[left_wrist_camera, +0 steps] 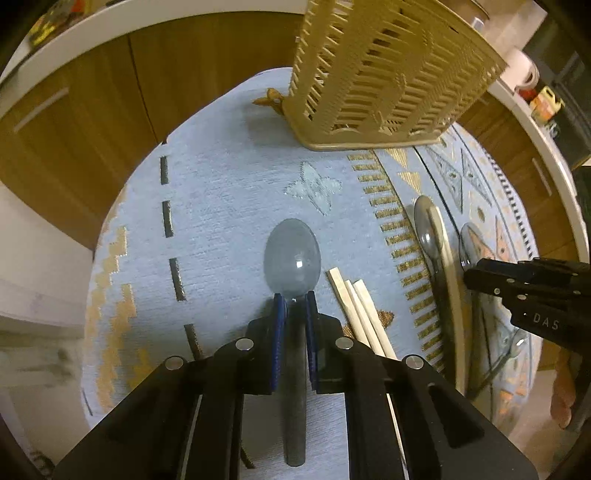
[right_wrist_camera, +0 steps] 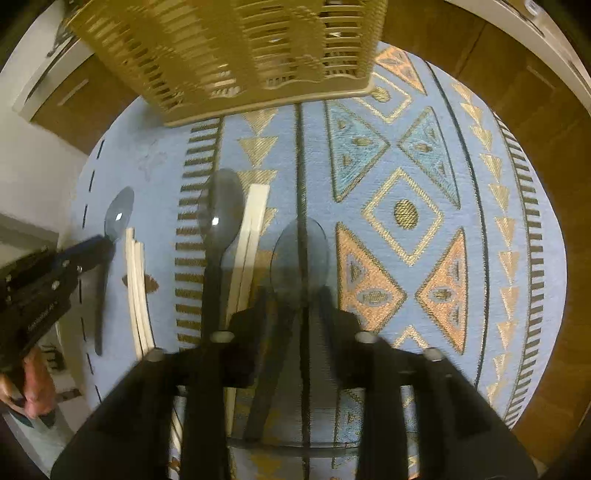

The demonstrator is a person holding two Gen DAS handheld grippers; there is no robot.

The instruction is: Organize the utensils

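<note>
Right wrist view: one patterned blue cloth [right_wrist_camera: 424, 221] is seen under one slatted beige basket [right_wrist_camera: 229, 55]. Three grey spoons are counted, and two bundles of chopsticks [right_wrist_camera: 255, 236]. The left gripper [left_wrist_camera: 294, 297] is clamped on the left spoon [left_wrist_camera: 291, 254]. The right gripper [right_wrist_camera: 295, 295] stands half open astride the right spoon [right_wrist_camera: 299, 254], blurred.

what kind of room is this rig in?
Probably a home kitchen or dining corner: a small table under a patterned blue cloth, wooden cabinet doors beneath a white countertop, and a slatted utensil basket.
</note>
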